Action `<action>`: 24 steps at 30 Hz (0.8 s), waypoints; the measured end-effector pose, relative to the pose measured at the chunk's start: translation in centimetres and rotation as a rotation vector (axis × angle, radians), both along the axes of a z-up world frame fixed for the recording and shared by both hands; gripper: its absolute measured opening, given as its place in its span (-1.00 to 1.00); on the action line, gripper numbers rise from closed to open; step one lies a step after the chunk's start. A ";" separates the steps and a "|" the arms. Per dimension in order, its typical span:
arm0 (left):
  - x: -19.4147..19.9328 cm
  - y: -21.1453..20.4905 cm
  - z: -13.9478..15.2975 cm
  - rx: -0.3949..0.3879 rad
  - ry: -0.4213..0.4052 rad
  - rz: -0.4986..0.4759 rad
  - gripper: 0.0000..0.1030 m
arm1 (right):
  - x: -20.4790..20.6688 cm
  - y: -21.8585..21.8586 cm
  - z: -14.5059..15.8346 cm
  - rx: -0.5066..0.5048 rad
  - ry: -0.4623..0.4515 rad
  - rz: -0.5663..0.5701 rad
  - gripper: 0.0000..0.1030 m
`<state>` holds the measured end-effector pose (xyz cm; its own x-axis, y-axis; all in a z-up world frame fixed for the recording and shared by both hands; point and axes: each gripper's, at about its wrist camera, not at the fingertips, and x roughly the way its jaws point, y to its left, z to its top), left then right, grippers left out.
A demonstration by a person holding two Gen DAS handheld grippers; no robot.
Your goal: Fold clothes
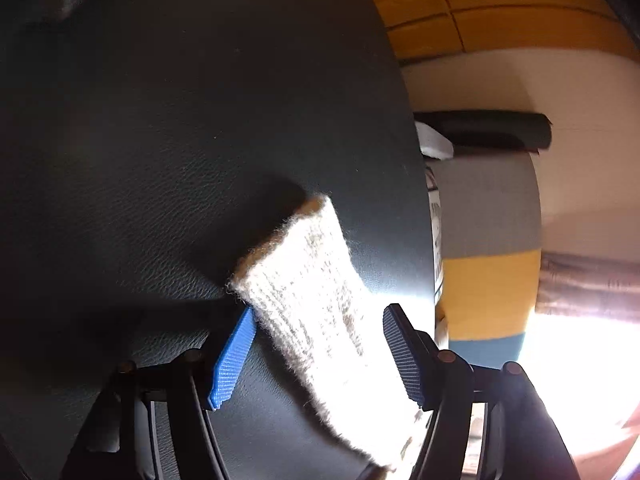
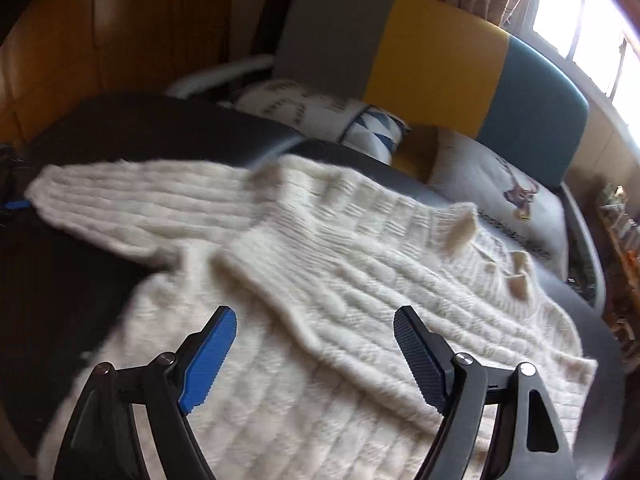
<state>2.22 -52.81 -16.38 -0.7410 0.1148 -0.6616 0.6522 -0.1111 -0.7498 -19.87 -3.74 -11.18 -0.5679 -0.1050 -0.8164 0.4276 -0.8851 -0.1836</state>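
A cream cable-knit sweater (image 2: pixel 320 280) lies spread on a black leather surface (image 2: pixel 60 280). One sleeve (image 2: pixel 132 204) stretches out to the left and the other (image 2: pixel 320 300) is folded across the body. My right gripper (image 2: pixel 316 316) hovers open over that folded sleeve with nothing held. In the left wrist view a cream sleeve (image 1: pixel 312 292) lies on the black leather surface (image 1: pixel 160 140), its cuff pointing away from the camera. My left gripper (image 1: pixel 318 320) straddles this sleeve, open. One blue pad (image 1: pixel 234 360) is at the sleeve's edge and the other pad (image 1: pixel 402 356) stands just off it.
A padded backrest in grey, yellow and blue (image 2: pixel 436 60) stands behind the surface, with printed pillows (image 2: pixel 320 116) against it. Wooden panels (image 2: pixel 100 40) are at the left and a bright window (image 2: pixel 580 12) at the right. The black surface ends at its edge (image 1: pixel 430 220).
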 end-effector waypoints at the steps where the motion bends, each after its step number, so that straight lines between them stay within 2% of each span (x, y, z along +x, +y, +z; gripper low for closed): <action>1: -0.2 -0.1 0.1 0.001 -0.011 0.004 0.14 | -0.8 0.5 -0.8 -0.023 -0.040 -0.028 0.51; 2: -0.4 -0.2 0.1 -0.001 -0.029 0.007 0.00 | -1.5 1.1 -1.6 -0.046 -0.079 -0.056 0.50; 3: -0.7 -0.2 0.2 -0.002 -0.047 0.012 -0.04 | -2.1 1.6 -2.3 -0.068 -0.108 -0.078 0.53; 6: -1.0 -0.4 0.4 -0.015 -0.096 0.021 -0.31 | -1.9 2.3 -2.6 -0.105 -0.100 -0.084 0.53; 8: -1.1 -0.4 0.3 -0.035 -0.128 0.024 -0.82 | -1.8 2.3 -2.7 -0.105 -0.093 -0.085 0.53; 9: -1.1 -0.3 0.3 -0.047 -0.129 0.023 -0.86 | -1.8 2.4 -2.8 -0.105 -0.092 -0.085 0.53; 13: -1.0 0.5 1.1 -0.105 -0.076 0.003 -0.87 | -2.1 2.6 -2.6 -0.113 -0.102 -0.085 0.53; 17: -2.5 3.5 5.4 -0.200 0.086 -0.108 -0.87 | -2.1 3.1 -2.7 -0.134 -0.100 -0.089 0.53; 24: -7.4 10.6 13.3 -0.228 0.313 -0.303 -0.87 | -1.7 3.8 -2.8 -0.149 -0.086 -0.085 0.53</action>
